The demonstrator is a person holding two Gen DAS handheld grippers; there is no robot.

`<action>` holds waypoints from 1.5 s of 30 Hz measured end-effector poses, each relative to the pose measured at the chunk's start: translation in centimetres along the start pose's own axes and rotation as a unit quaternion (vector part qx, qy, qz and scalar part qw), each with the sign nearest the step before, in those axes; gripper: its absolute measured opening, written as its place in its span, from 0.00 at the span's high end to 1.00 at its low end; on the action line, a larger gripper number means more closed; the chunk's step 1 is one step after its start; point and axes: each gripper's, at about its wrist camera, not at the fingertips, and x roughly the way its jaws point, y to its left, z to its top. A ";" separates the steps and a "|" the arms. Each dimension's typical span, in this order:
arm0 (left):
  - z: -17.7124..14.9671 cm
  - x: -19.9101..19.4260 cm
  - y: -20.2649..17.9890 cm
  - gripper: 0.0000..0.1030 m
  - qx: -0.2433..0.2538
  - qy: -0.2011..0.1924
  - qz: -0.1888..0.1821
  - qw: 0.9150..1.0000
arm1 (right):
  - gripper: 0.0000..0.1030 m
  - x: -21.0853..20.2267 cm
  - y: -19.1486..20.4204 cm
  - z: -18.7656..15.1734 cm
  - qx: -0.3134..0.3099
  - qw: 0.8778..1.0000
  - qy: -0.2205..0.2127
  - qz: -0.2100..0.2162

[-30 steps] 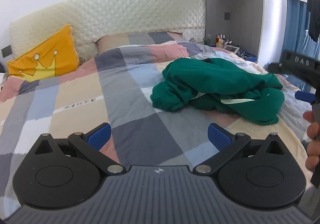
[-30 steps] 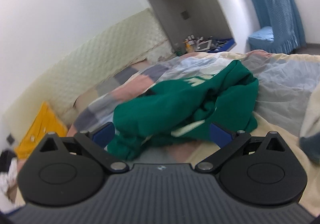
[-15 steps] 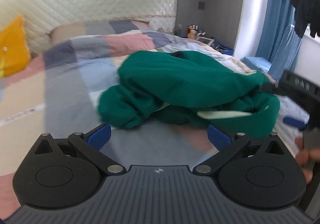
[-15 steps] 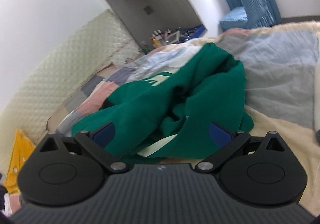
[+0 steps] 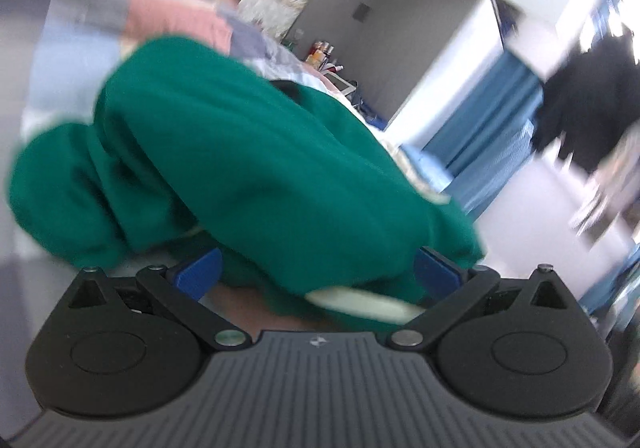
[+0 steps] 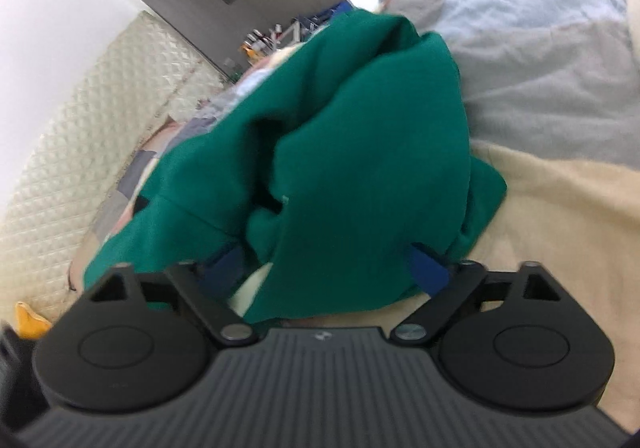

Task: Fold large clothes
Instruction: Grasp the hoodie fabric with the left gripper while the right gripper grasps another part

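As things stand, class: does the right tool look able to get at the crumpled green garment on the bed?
Probably yes. The green garment already bulges between the right tool's blue pads, which have just been closing around it, and nothing stands in the way. Whether they press on it yet is unclear.

Left wrist view motion-blurred, green garment (image 5: 256,168) edges smeared, nightstand clutter (image 5: 322,52) perhaps bottles, too small to tell

Soft matt green cloth garment (image 6: 360,152); matt black plastic tongs (image 6: 324,272), blue pads (image 6: 428,272); quilted, faintly glossy headboard (image 6: 80,152); smooth cotton bedspread (image 6: 552,60).
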 end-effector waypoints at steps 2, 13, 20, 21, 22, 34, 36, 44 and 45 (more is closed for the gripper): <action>0.4 1.5 1.2 0.12 -0.056 0.002 -0.018 0.998 | 0.23 0.5 -0.2 -0.2 0.005 1.000 -0.002 -0.002; 3.5 1.8 0.3 0.91 -0.135 -0.044 -0.017 0.990 | 0.71 0.0 0.2 -0.8 -0.022 0.999 -0.026 -0.008; 8.6 -9.3 -2.0 0.93 -0.133 -0.133 0.021 0.982 | 0.81 -1.4 0.7 -1.6 -0.060 0.997 -0.051 -0.009; 9.1 -11.0 -2.0 0.93 -0.135 -0.143 0.027 0.980 | 0.82 -1.7 0.9 -1.8 -0.068 0.996 -0.058 -0.009; 9.7 -12.9 -2.0 0.93 -0.137 -0.152 0.035 0.978 | 0.82 -2.0 1.1 -2.0 -0.077 0.995 -0.063 -0.009; 6.9 -36.7 2.2 0.93 -0.157 -0.257 0.133 0.944 | 0.87 -6.0 1.7 -4.4 -0.158 0.980 -0.121 -0.002; 6.2 -40.5 2.7 0.93 -0.161 -0.273 0.156 0.936 | 0.88 -7.0 2.2 -4.4 -0.173 0.975 -0.136 0.004; 0.5 -54.8 4.8 0.93 -0.168 -0.324 0.197 0.910 | 0.91 -11.9 3.9 -5.0 -0.228 0.958 -0.161 0.066; -0.6 -56.5 5.0 0.93 -0.172 -0.331 0.198 0.906 | 0.91 -12.4 4.3 -5.1 -0.235 0.955 -0.163 0.074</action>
